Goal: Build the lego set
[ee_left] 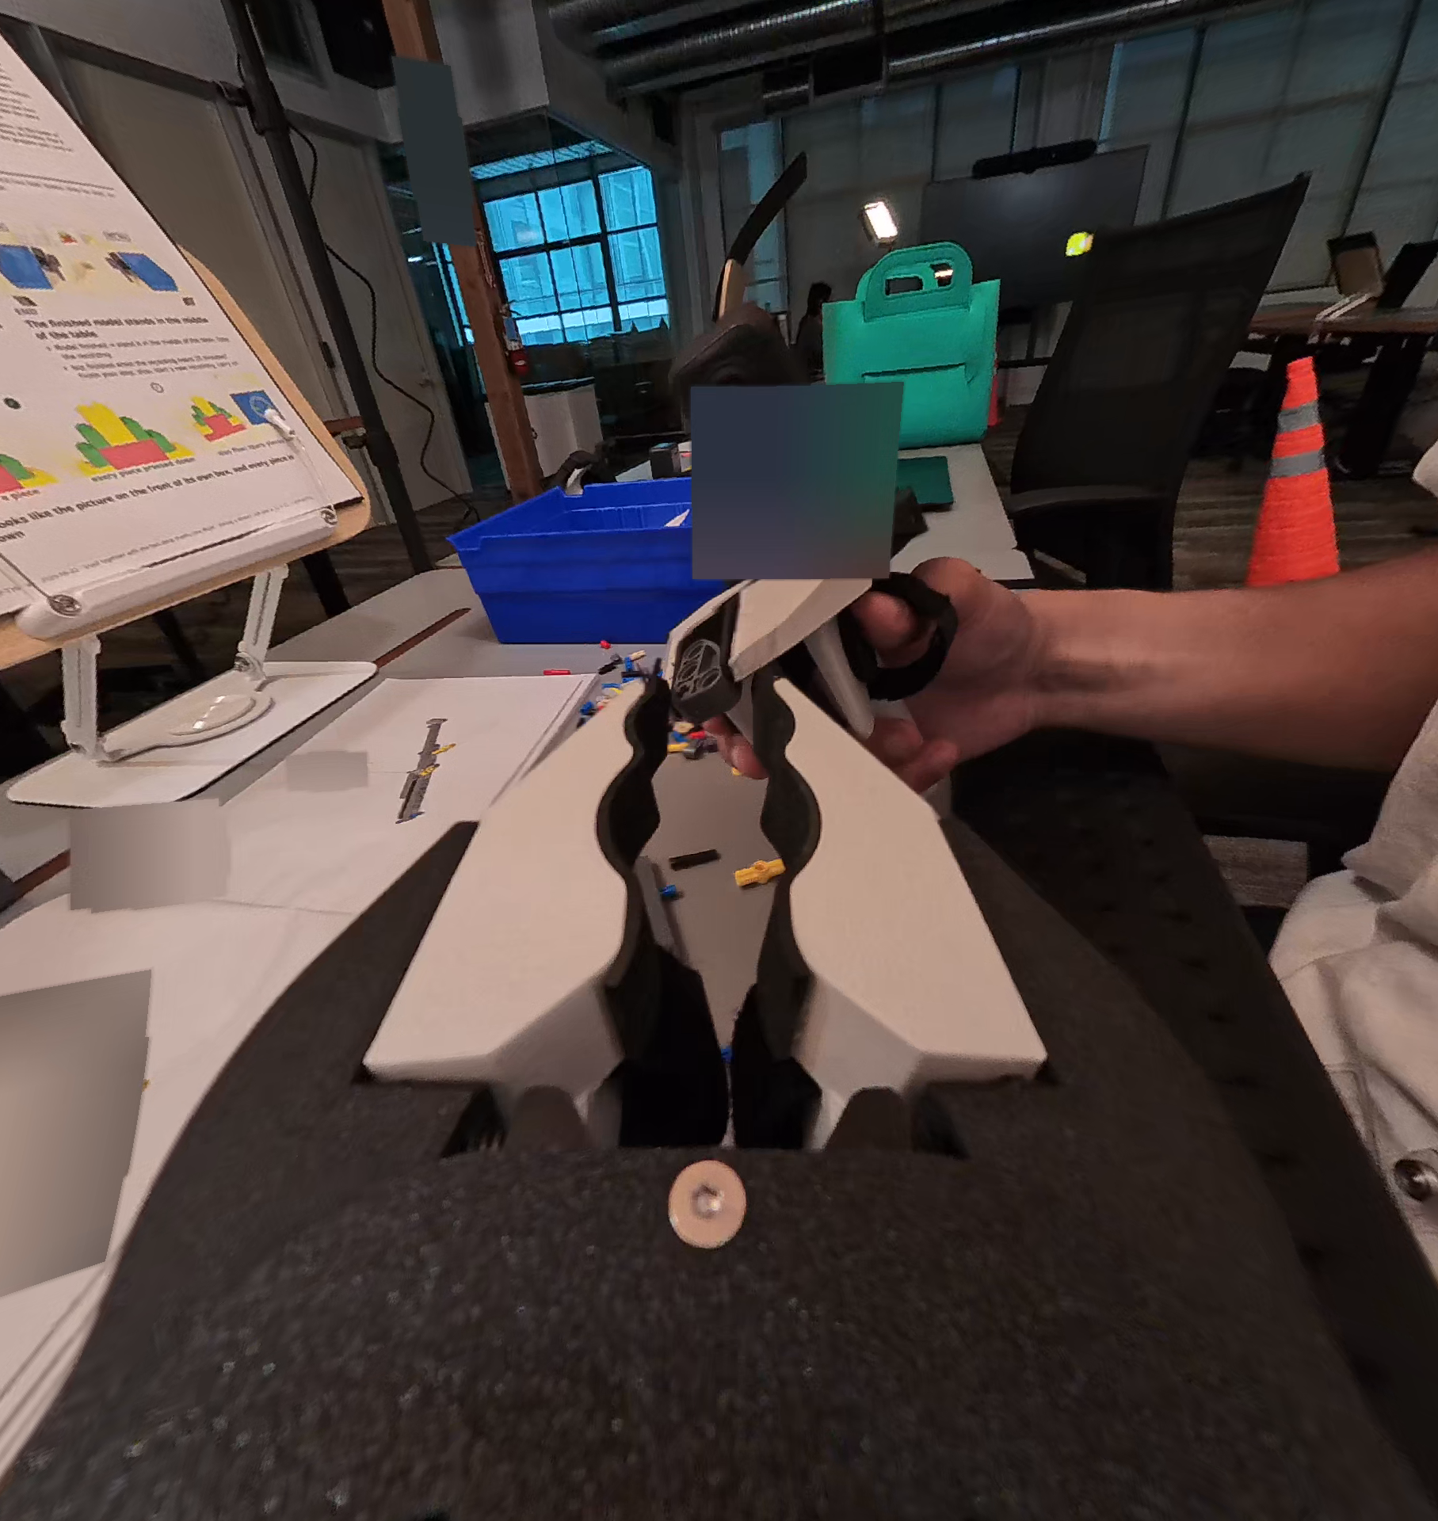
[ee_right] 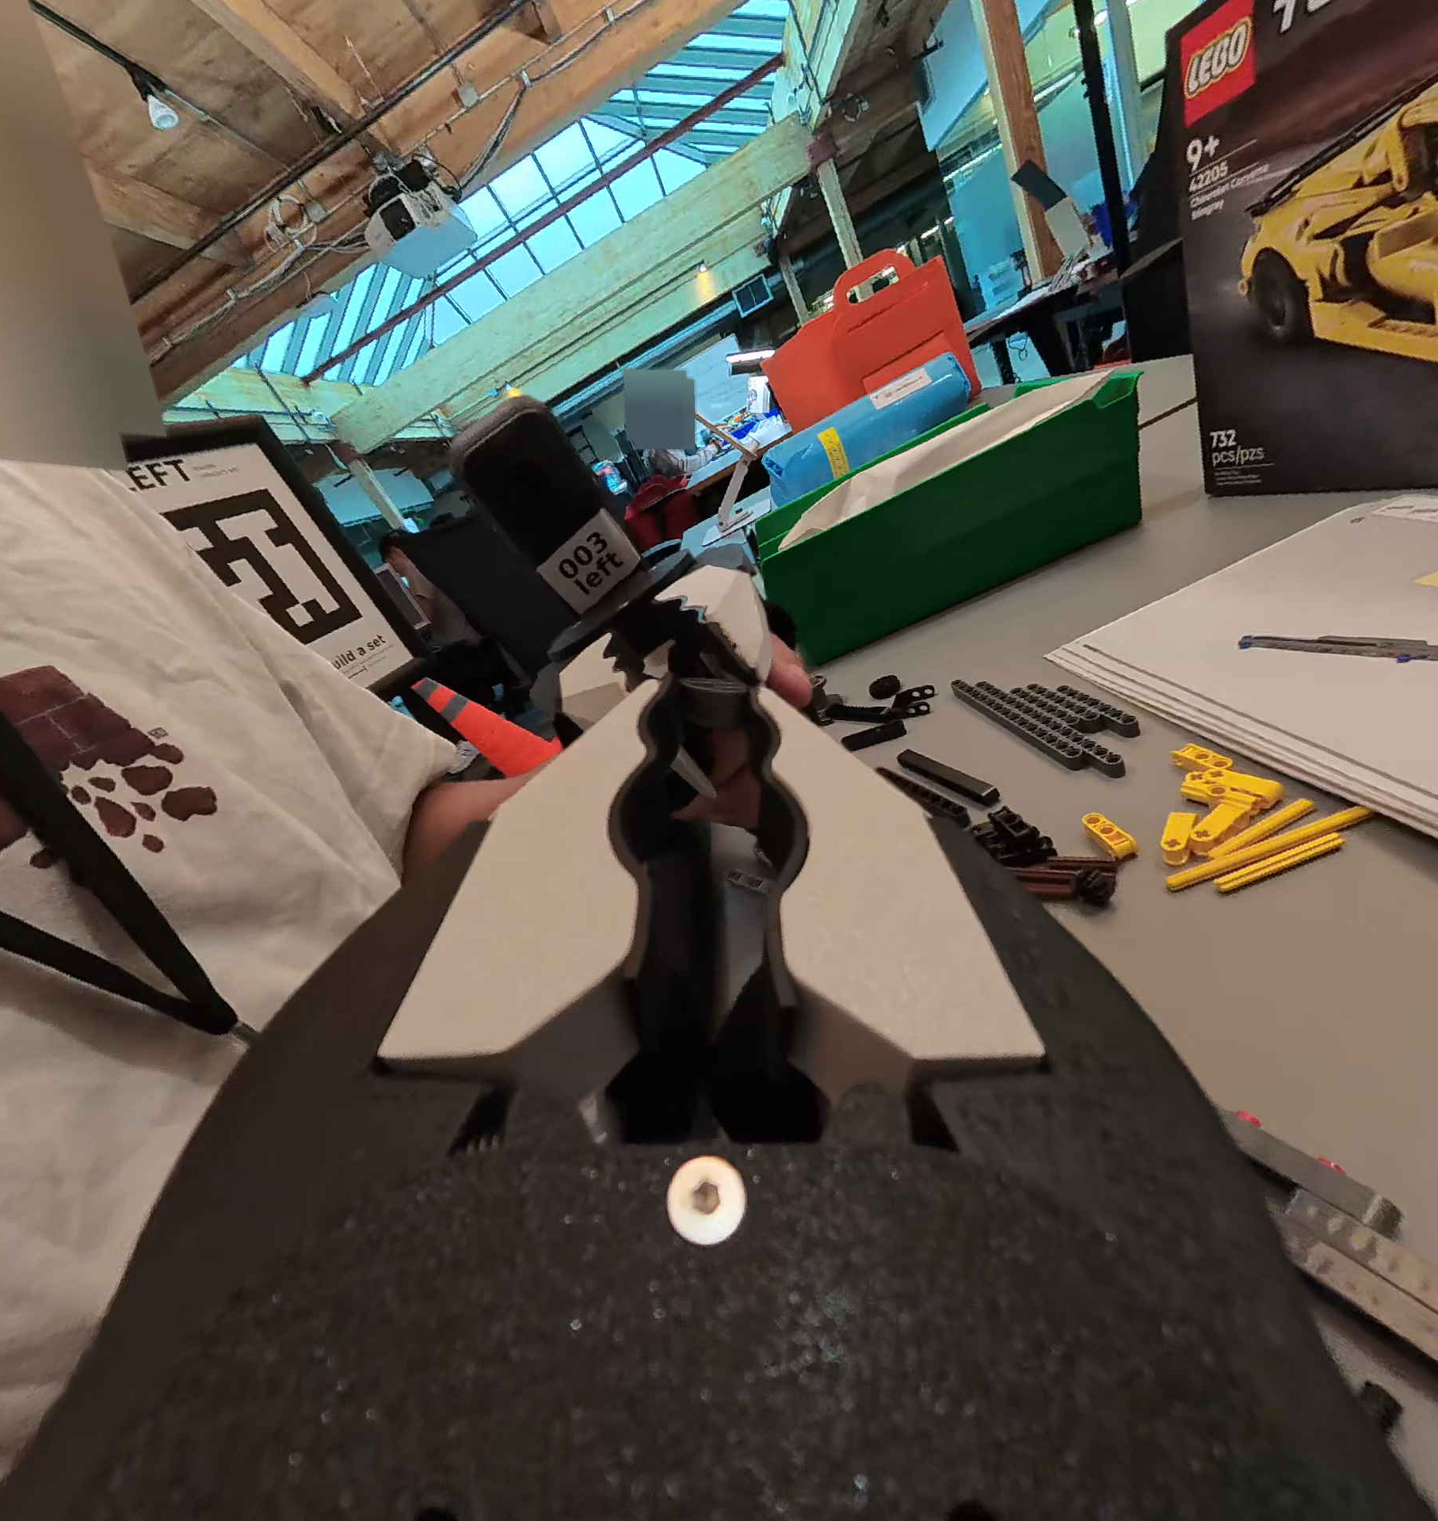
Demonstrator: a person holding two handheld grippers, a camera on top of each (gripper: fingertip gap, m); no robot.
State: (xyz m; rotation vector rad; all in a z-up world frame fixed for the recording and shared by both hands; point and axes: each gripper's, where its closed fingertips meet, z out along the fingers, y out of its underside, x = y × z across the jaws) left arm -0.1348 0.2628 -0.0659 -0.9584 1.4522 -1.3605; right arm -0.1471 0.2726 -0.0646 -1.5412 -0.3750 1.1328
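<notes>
Left wrist view: your right gripper (ee_right: 711, 700) pinches a dark grey piece (ee_left: 696, 673) between your left gripper (ee_left: 711, 724) tips, grip there indeterminate; likely a hand-over, needing steady alignment.

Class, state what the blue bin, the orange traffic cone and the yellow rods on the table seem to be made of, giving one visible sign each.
Blue bin: likely hard moulded plastic, glossy walls with crisp rims.
Orange traffic cone: probably soft plastic or rubber, matt, with grey reflective bands.
Yellow rods: apparently rigid plastic, smooth, uniform colour, ridged profile.
</notes>
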